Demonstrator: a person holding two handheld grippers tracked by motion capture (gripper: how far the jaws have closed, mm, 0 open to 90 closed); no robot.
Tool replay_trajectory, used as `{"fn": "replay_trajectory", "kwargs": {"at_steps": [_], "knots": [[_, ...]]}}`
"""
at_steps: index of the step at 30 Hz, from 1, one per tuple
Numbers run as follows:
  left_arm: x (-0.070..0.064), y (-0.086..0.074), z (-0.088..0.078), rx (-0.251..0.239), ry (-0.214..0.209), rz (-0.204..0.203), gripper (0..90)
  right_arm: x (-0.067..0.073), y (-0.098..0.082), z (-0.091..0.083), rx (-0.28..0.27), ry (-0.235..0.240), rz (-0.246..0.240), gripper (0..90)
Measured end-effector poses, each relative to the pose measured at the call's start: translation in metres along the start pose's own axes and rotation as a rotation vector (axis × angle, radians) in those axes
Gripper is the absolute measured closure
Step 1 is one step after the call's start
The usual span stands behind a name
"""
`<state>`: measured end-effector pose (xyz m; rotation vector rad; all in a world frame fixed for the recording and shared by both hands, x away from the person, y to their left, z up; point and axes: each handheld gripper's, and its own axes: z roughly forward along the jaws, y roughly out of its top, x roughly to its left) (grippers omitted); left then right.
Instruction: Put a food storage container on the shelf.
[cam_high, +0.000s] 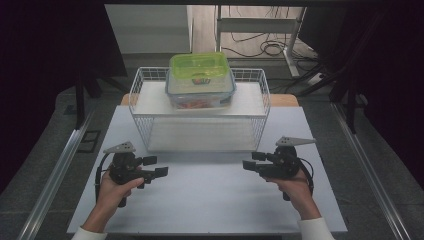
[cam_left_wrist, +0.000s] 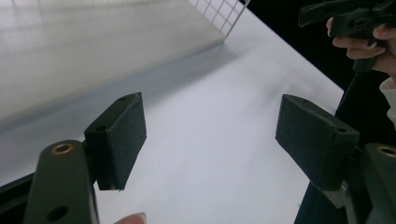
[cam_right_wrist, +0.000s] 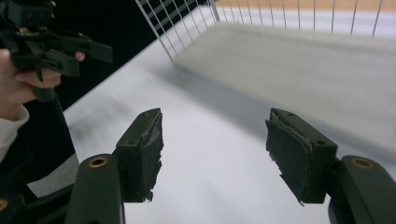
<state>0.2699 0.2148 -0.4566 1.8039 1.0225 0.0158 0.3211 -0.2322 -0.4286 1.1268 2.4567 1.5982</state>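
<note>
White table (cam_high: 210, 200) bare between both grippers | wire basket (cam_high: 260, 107) beyond the jaws, raised shelf keeping lidded box (cam_high: 200, 82) reachable | left gripper (cam_high: 155, 166) jaws spread, empty | right gripper (cam_high: 252, 161) jaws spread, empty, likely poised to reach.

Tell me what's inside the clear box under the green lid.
Through the clear box's wall, orange and red items show at the bottom. The green lid and frosted upper wall cover the rest, so what they are is unclear.
</note>
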Motion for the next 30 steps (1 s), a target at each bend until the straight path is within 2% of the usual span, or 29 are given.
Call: {"fn": "replay_trajectory", "kwargs": {"at_steps": [4,7,11,13,18,30], "knots": [[0.001,-0.011,0.002,0.017,0.009,-0.005,24.0,-0.004,-0.019,0.004,0.034,0.003,0.021,35.9],[0.002,-0.02,0.006,0.055,0.038,0.004,23.8,-0.008,-0.033,0.006,0.067,-0.005,0.037,35.9],[0.007,-0.027,0.01,0.089,0.061,-0.005,23.9,-0.011,-0.043,0.012,0.099,-0.013,0.054,35.8],[0.006,-0.028,0.011,0.101,0.082,0.005,23.9,-0.011,-0.046,0.015,0.115,-0.019,0.054,35.5],[0.004,-0.029,0.013,0.111,0.085,0.013,23.9,-0.009,-0.048,0.02,0.129,-0.024,0.048,35.0],[0.003,-0.029,0.01,0.102,0.086,0.012,24.0,-0.009,-0.048,0.013,0.097,-0.032,0.049,33.8]]}}
